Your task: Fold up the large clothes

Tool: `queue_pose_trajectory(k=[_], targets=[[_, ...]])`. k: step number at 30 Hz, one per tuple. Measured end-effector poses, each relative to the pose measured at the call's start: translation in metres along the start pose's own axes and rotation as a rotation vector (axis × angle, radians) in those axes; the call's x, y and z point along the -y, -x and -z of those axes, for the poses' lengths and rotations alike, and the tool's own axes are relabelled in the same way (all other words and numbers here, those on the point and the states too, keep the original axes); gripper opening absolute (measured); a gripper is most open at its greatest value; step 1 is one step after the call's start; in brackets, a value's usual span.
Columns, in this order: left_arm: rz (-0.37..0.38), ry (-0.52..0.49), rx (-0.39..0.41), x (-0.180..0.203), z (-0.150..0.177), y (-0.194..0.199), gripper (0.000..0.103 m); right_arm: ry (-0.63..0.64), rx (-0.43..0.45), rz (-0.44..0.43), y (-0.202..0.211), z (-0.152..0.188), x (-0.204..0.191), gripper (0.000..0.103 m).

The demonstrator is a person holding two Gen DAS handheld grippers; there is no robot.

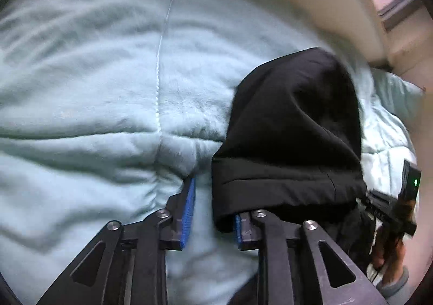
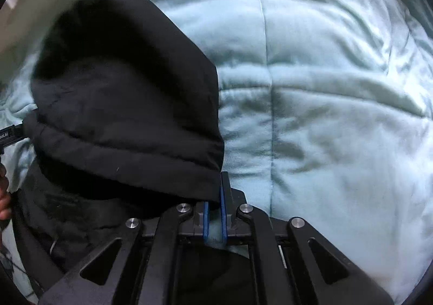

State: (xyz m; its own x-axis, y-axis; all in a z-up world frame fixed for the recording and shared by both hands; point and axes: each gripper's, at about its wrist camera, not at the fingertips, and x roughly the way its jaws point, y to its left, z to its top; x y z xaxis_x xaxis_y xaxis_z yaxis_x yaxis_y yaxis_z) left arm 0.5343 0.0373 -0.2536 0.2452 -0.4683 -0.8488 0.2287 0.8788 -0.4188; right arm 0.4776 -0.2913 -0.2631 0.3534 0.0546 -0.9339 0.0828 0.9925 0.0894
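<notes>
- Hanging over my left tongs (image 1: 213,213) is the black jacket (image 1: 295,126), a big dark piece of clothing with a thick folded hem along its lower edge.
- It sits on the soft light blue blanket (image 1: 94,74) on the bed, bunched up into a hump.
- My left tongs are open, with a wide gap between the two blue pads (image 1: 189,204). The right pad is tucked under the hem of the black jacket (image 2: 121,93), and the left pad touches only the blanket.
- My right tongs (image 2: 214,210) are nearly closed, and they pinch the corner of the jacket's hem between their blue pads (image 2: 223,204). A bit of the blanket (image 2: 338,115) shows in the thin gap lower down.
- In the right wrist view the jacket fills the left side, and the blanket fills the right side.
- The blanket has stitched lines that make puffy squares.
- Past the far edge of the blanket there is a pale cream wall (image 1: 311,1).
</notes>
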Motion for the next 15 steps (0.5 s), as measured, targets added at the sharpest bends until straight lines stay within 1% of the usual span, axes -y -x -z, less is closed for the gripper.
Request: queue_pose_trajectory(k=[1,2,3,4,5,6,7,8,9,10,11,12,13,14,15], targets=[[-0.003,-0.02,0.022,-0.001,0.007,0.013,0.037,0.012,0.014,-0.003,0.008,0.002,0.001,0.011],[-0.008,-0.044,0.041,-0.002,0.015,0.026,0.04,0.026,0.034,-0.015,0.021,0.006,0.004,0.015],[-0.019,-0.069,0.065,-0.002,0.022,0.04,0.04,0.037,0.051,-0.025,0.036,0.011,0.007,0.027],[-0.029,-0.084,0.084,-0.001,0.026,0.049,0.04,0.043,0.064,-0.026,0.044,0.014,0.009,0.035],[-0.032,-0.113,0.114,0.003,0.029,0.065,0.04,0.054,0.091,-0.024,0.059,0.017,0.011,0.044],[-0.029,-0.133,0.135,0.007,0.026,0.075,0.04,0.06,0.116,-0.026,0.07,0.017,0.011,0.047],[-0.026,-0.151,0.173,0.015,0.021,0.088,0.041,0.058,0.153,-0.04,0.085,0.013,0.012,0.047],[-0.024,-0.163,0.204,0.023,0.013,0.096,0.045,0.043,0.182,-0.057,0.094,0.005,0.011,0.048],[-0.013,-0.17,0.223,0.031,0.004,0.099,0.053,0.024,0.203,-0.083,0.1,-0.004,0.01,0.048],[0.012,-0.182,0.239,0.044,-0.008,0.097,0.057,0.012,0.214,-0.107,0.101,-0.012,0.009,0.048],[0.033,-0.19,0.227,0.056,-0.019,0.088,0.06,-0.003,0.215,-0.141,0.096,-0.028,0.002,0.048],[0.062,-0.193,0.197,0.062,-0.032,0.074,0.06,-0.007,0.202,-0.15,0.089,-0.038,-0.004,0.048],[0.105,-0.194,0.15,0.07,-0.038,0.056,0.06,-0.006,0.188,-0.153,0.075,-0.05,-0.01,0.048],[0.125,-0.185,0.106,0.073,-0.037,0.038,0.06,-0.004,0.17,-0.155,0.062,-0.05,-0.015,0.048],[0.136,-0.177,0.063,0.074,-0.04,0.02,0.06,-0.006,0.127,-0.155,0.04,-0.051,-0.017,0.048]])
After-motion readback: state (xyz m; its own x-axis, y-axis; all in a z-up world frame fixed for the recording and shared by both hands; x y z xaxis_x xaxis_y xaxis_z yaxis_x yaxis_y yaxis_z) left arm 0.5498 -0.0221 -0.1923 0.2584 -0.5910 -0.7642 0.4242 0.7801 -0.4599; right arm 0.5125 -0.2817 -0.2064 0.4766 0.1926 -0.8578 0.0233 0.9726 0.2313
